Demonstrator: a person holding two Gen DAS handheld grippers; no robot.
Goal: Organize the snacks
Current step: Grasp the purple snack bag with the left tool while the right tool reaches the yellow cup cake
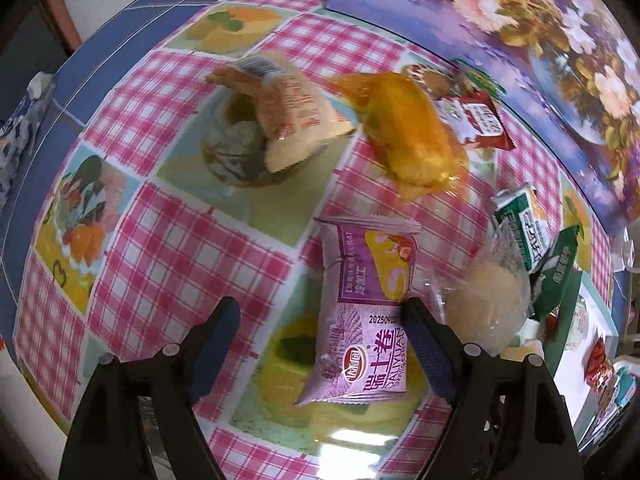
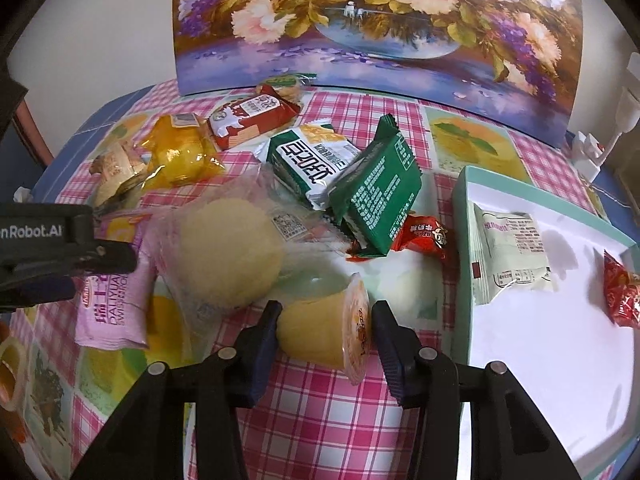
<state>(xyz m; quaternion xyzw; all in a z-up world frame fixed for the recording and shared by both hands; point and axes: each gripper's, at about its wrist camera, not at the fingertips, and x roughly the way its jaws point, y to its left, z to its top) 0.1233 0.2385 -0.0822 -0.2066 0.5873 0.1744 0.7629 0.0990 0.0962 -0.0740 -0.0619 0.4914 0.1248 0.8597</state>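
Two claws work over the checked tabletop (image 2: 320, 408). The right claw (image 2: 325, 322) has its fingers apart on either side of a yellow jelly cup (image 2: 320, 332) lying on its side, just beside the white box (image 2: 460, 240) near the tabletop's right edge. That box holds a pale packet (image 2: 512, 256) and a red sweet (image 2: 622, 296). The left claw (image 1: 320, 312) stands wide apart, its right finger touching a purple cake-roll packet (image 1: 360, 312). Beyond, toward the tabletop's far edge, lie an orange-wrapped snack (image 1: 412, 136) and a red packet (image 1: 478, 120).

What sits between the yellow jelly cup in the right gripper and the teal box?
Nothing: in the right wrist view, only the right gripper's own right finger and bare checked tablecloth separate the jelly cup from the teal box.
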